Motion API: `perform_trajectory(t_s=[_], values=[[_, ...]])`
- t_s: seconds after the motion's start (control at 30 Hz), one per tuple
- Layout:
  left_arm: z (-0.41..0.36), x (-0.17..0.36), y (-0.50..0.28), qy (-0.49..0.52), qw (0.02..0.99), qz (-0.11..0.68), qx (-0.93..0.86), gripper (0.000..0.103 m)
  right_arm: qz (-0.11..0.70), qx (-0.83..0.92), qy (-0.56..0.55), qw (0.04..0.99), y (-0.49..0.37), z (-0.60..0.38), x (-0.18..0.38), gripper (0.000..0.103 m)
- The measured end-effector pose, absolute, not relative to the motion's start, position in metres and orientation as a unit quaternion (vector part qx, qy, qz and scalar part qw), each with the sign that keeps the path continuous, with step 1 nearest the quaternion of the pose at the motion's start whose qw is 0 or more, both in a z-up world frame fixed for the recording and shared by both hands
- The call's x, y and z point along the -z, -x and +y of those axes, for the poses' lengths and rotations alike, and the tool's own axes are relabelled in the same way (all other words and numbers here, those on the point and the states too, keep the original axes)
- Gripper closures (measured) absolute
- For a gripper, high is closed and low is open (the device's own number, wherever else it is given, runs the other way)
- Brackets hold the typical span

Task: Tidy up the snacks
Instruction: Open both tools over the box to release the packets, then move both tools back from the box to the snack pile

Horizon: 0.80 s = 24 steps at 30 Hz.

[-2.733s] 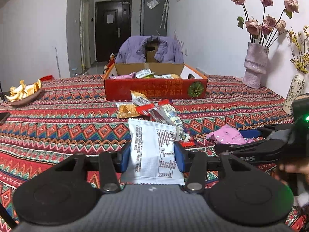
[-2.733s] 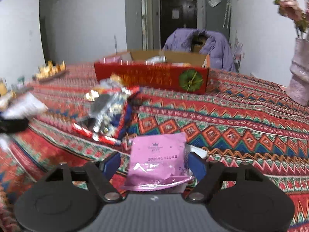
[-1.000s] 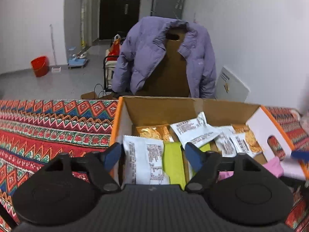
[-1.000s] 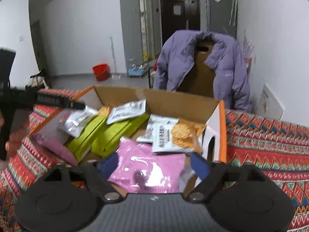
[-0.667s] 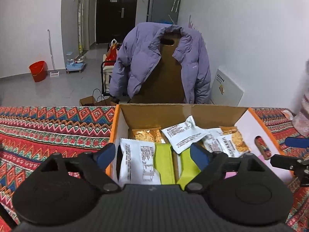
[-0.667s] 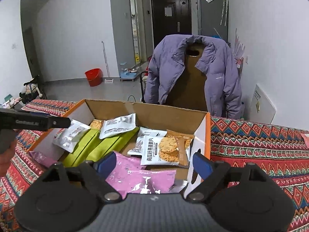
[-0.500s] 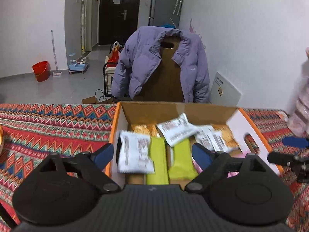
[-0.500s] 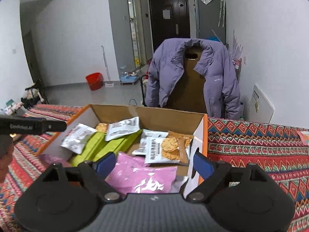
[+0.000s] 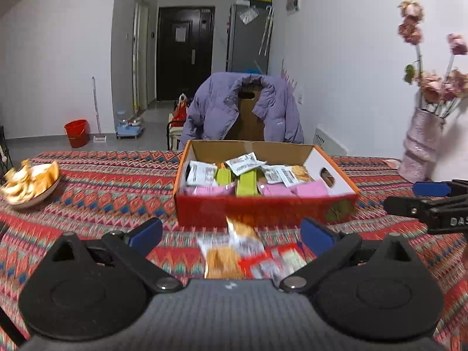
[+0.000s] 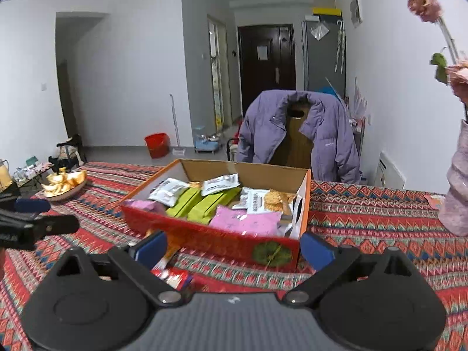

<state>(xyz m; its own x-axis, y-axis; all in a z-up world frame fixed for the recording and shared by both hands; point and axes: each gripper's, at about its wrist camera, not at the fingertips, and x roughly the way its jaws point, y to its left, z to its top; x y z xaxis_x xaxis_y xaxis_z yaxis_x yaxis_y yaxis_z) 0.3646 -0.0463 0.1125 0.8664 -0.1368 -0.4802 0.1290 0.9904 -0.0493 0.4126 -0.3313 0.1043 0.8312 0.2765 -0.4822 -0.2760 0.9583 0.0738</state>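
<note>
A red cardboard box (image 9: 263, 207) (image 10: 210, 239) sits on the patterned tablecloth, holding white, green and pink snack packets. The white packet (image 9: 201, 172) (image 10: 168, 190) lies at its left end. The pink packet (image 10: 245, 218) (image 9: 310, 188) lies near the front right. My left gripper (image 9: 231, 232) hovers short of the box, jaws opening wide, with nothing gripped. Loose snack packets (image 9: 234, 251) lie on the cloth below it, blurred. My right gripper (image 10: 234, 247) is also short of the box, jaws opening, holding nothing. A red packet (image 10: 172, 275) lies under it.
A dish of orange peel (image 9: 27, 181) (image 10: 63, 185) stands at the table's left. A pink vase with dried roses (image 9: 421, 143) (image 10: 456, 187) stands at the right. A chair with a purple jacket (image 9: 242, 108) is behind the box.
Both grippers let go of their packets in the box, opened wider and pulled back from above the box to the near side. The white and pink packets stay inside the box.
</note>
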Motion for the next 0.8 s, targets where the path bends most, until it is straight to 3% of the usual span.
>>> perform_trajectory(t_s=[0.43,0.8], values=[[-0.019,-0.069,-0.183,-0.008,0.977,0.211,0.003,0.000,0.209,-0.139,0.017,0.968,-0.229,-0.325,-0.058,0.000],[-0.020,-0.062,-0.154,-0.025,0.978,0.207,-0.010,0.000,0.230,-0.122,0.050,0.964,-0.187,-0.320,-0.038,0.000]])
